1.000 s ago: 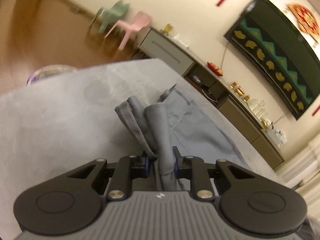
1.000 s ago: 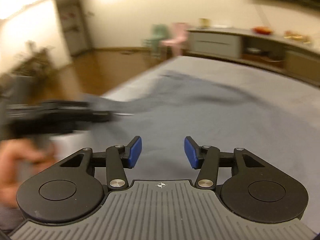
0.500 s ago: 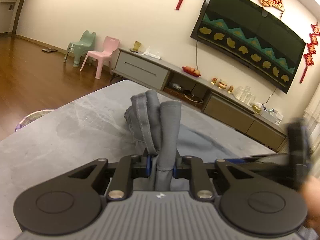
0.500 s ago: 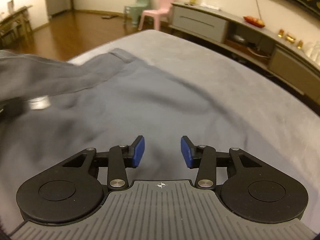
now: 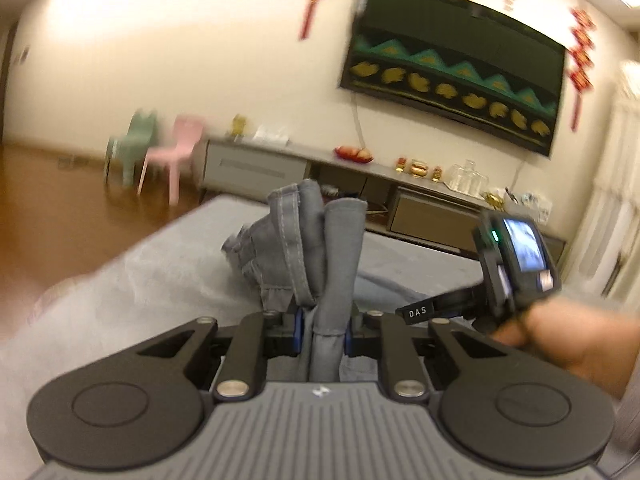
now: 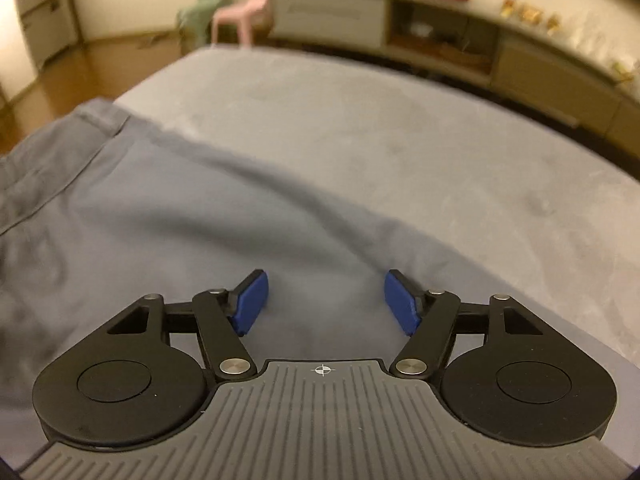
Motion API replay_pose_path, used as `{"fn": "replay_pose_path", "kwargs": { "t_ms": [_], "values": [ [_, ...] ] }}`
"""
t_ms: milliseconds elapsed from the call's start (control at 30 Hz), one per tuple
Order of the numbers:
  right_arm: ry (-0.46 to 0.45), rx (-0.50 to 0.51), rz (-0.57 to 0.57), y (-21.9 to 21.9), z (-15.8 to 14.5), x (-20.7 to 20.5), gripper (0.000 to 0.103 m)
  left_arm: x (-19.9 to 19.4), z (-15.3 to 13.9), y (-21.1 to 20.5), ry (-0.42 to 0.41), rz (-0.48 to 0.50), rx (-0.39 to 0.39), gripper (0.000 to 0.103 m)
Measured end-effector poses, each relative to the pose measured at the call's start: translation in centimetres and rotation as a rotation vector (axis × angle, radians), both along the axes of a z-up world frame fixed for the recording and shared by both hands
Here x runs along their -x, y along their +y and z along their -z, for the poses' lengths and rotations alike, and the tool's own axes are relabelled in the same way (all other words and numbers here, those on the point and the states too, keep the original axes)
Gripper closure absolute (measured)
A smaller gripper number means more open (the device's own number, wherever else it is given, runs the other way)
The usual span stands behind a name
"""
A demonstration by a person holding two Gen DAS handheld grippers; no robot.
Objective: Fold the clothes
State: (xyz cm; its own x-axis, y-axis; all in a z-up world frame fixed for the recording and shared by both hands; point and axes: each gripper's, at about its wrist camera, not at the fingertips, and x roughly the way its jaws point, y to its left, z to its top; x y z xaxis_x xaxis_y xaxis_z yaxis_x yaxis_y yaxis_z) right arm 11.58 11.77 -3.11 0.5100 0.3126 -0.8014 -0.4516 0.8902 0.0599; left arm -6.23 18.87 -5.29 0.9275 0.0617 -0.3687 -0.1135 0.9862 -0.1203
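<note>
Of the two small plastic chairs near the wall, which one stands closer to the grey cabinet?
The pink chair. It stands right beside the end of the grey cabinet, while the green chair stands on its far side, further from the cabinet.

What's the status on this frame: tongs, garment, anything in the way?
Left tongs shut on bunched grey cotton garment. Right tongs opening, empty, over the garment's flat part. Grey tabletop shows nothing in the way.
</note>
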Motion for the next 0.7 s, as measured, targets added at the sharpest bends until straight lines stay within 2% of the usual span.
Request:
{"fn": "replay_pose_path", "kwargs": {
  "t_ms": [33,100,167,200,233,300,400,433,567,633,700],
  "values": [
    [0.046,-0.081,0.001,-0.8,-0.5,0.2,0.041,0.1,-0.1,-0.8,-0.013,0.02,-0.042,0.086],
    [0.114,-0.35,0.032,-3.8,-1.8,1.5,0.038,0.5,-0.2,-3.1,-0.045,0.085,-0.131,0.086],
    [0.179,-0.637,0.056,-7.9,-2.3,3.9,0.024,1.2,0.1,-6.2,-0.074,0.186,-0.219,0.086],
    [0.196,-0.745,0.069,-9.9,-2.2,5.1,0.022,1.6,0.3,-7.8,-0.087,0.24,-0.259,0.086],
    [0.208,-0.838,0.084,-11.8,-2.0,6.3,0.022,2.0,0.6,-9.3,-0.097,0.296,-0.293,0.086],
    [0.204,-0.947,0.122,-15.4,-1.2,8.8,0.02,3.0,1.7,-12.9,-0.108,0.434,-0.368,0.086],
    [0.188,-1.069,0.163,-20.0,0.4,12.4,0.016,4.3,4.3,-17.8,-0.085,0.611,-0.494,0.086],
    [0.177,-1.111,0.177,-21.5,1.0,13.6,0.011,4.7,5.2,-19.1,-0.072,0.664,-0.527,0.086],
    [0.201,-1.244,0.277,-26.2,4.4,16.3,0.006,6.1,8.1,-22.1,-0.023,0.812,-0.604,0.086],
    [0.226,-1.176,0.349,-27.3,5.8,16.6,0.006,6.4,9.3,-22.8,0.0,0.832,-0.63,0.082],
    [0.22,-1.027,0.402,-27.0,6.9,16.8,0.009,6.7,9.5,-22.8,0.008,0.84,-0.638,0.079]
  ]
}}
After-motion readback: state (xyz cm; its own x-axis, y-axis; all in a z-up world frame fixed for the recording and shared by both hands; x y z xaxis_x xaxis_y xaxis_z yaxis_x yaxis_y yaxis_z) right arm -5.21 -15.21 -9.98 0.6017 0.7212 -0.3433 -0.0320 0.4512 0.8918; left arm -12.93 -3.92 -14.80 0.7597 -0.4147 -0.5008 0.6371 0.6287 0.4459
